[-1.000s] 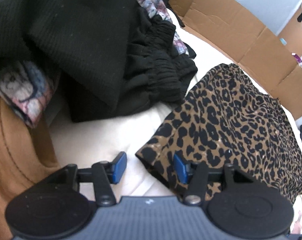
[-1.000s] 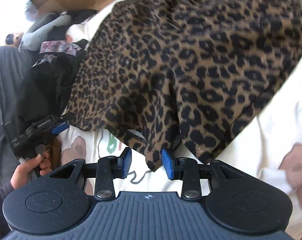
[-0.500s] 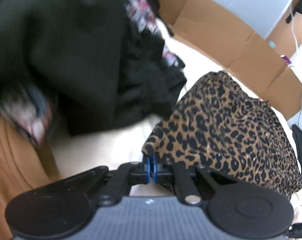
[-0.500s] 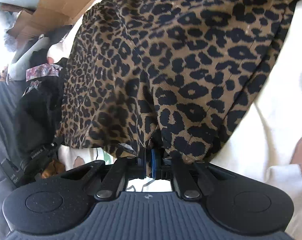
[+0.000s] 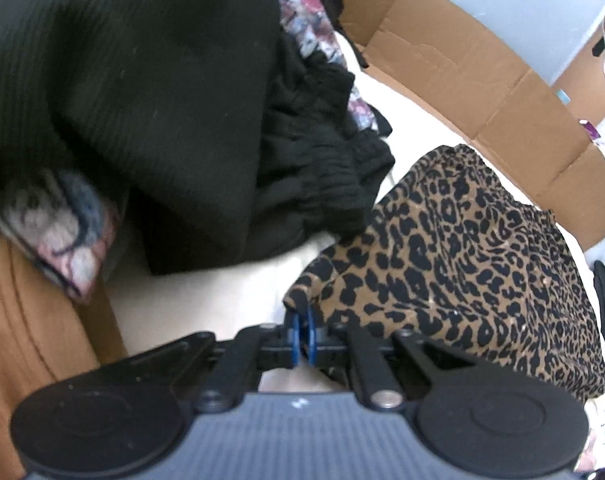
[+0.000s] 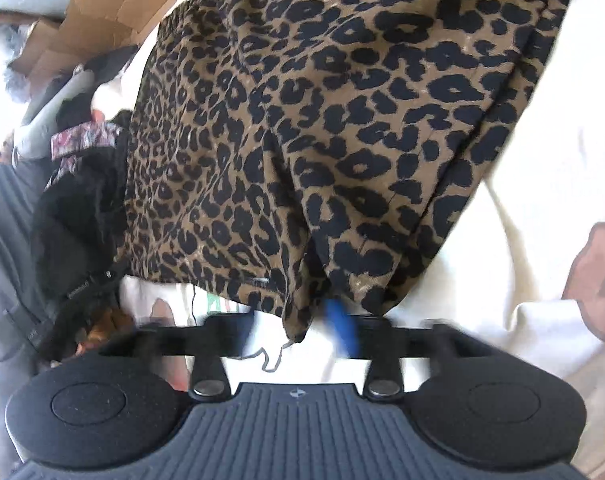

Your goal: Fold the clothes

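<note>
On the cream sheet [image 5: 206,292], the leopard-print garment [image 5: 462,264] lies beside a heap of black clothes [image 5: 174,104]. The left gripper [image 5: 301,336] stays pinched on its near corner, blue pads together. The right gripper [image 6: 298,332], clamped on the hem half a second ago, has sprung wide (motion-blurred) and holds nothing. That side looks placed; the fold's next pull likely falls to the left.

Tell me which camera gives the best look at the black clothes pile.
The left wrist view. The black clothes pile fills its upper left, ribbed knit and gathered waistband visible, beside the leopard garment gripped by the left tool. The right wrist view shows only a dark sliver at its left edge.
</note>
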### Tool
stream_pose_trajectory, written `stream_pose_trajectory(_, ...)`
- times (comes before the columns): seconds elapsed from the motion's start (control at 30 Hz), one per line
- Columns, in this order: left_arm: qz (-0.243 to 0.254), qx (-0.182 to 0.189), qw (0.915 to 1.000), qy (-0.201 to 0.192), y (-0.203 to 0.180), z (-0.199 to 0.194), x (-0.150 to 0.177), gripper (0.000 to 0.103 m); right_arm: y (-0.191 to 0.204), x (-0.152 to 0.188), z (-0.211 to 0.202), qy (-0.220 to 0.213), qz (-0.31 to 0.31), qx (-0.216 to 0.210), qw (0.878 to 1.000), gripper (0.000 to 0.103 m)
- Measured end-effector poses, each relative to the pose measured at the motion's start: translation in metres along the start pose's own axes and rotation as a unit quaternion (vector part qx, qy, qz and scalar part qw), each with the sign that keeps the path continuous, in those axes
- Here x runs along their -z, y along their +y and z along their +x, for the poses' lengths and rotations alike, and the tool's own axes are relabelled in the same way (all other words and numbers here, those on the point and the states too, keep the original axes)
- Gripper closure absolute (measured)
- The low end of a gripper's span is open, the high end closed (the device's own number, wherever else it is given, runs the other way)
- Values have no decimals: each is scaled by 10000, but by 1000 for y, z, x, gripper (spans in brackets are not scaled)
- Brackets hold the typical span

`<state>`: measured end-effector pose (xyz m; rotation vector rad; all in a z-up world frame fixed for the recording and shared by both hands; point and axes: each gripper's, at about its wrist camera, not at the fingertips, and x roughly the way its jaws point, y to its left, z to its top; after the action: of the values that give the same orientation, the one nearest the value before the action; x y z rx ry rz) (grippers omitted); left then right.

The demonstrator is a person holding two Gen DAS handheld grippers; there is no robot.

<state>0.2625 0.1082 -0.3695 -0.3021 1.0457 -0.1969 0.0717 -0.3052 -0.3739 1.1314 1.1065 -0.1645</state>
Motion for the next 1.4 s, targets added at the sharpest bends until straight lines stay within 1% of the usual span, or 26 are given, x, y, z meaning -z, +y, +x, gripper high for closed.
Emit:
stream_pose_trajectory(0.1,-239,122,9996,5,5,2,1,91,-6,-3,7,-109,359,-192,9991,39)
stream_pose_trajectory(0.17,-431,234,9988,7,8,5,1,73,-9,-5,16,-160,581,-300,9977,39)
stream_pose_trajectory(0.23,-631,339,9974,1,10,9,1,64,-12,-5,25,-157,740,-351,9965,44)
stream_pose_trajectory(0.27,-740,380,9965,-17,11,10,1,63,-14,-5,29,-135,834,-342,9958,57)
stream_pose_trajectory(0.3,-821,402,9958,-32,11,12,1,63,-15,-6,32,-91,900,-343,9953,82)
stream_pose_trajectory(0.33,-895,425,9951,-38,11,14,1,64,-15,-6,35,-37,896,-360,9953,94)
stream_pose_trajectory(0.37,-964,460,9943,-23,11,16,1,81,-13,-6,36,-10,812,-349,9961,98)
stream_pose_trajectory(0.4,-991,436,9941,17,11,17,1,100,-9,-7,36,62,672,-300,9973,99)
stream_pose_trajectory(0.47,-1002,332,9944,39,12,17,1,99,-4,-6,38,289,450,-155,9984,100)
stream_pose_trajectory(0.57,-868,127,9960,-194,6,5,-2,99,1,-5,40,462,247,-44,9986,100)
stream_pose_trajectory(0.6,-839,100,9962,-218,5,2,-3,99,1,-5,40,484,221,-21,9986,100)
stream_pose_trajectory(0.67,-714,19,9973,-152,1,3,-5,99,2,-5,43,536,124,113,9984,99)
stream_pose_trajectory(0.7,-637,-21,9979,-100,-1,4,-5,99,2,-5,43,589,96,182,9981,97)
stream_pose_trajectory(0.77,-525,-54,9986,48,-3,8,-6,96,5,-6,40,726,-43,271,9970,95)
stream_pose_trajectory(0.8,-515,-90,9986,95,-3,8,-6,95,10,-7,37,803,-212,321,9960,87)
stream_pose_trajectory(0.83,-505,-125,9986,132,-3,8,-6,92,16,-8,33,875,-394,367,9947,82)
stream_pose_trajectory(0.87,-499,-159,9986,115,-2,8,-5,89,20,-9,27,931,-556,411,9933,69)
stream_pose_trajectory(0.9,-496,-187,9985,97,-1,7,-5,89,24,-11,21,978,-703,458,9917,62)
stream_pose_trajectory(0.97,-527,-167,9984,73,2,4,-4,87,31,-15,7,1046,-958,491,9887,62)
stream_pose_trajectory(1.0,-537,-159,9984,69,2,4,-4,87,35,-19,-1,1037,-1062,479,9878,62)
stream_pose_trajectory(1.2,-448,-73,9990,35,2,-2,-4,73,45,-40,-39,788,-1483,438,9848,62)
stream_pose_trajectory(1.3,-354,-108,9993,27,1,-5,-4,72,45,-52,-53,586,-1675,499,9829,62)
stream_pose_trajectory(1.4,-306,-71,9995,74,3,-5,-6,72,42,-70,-67,265,-1821,692,9805,62)
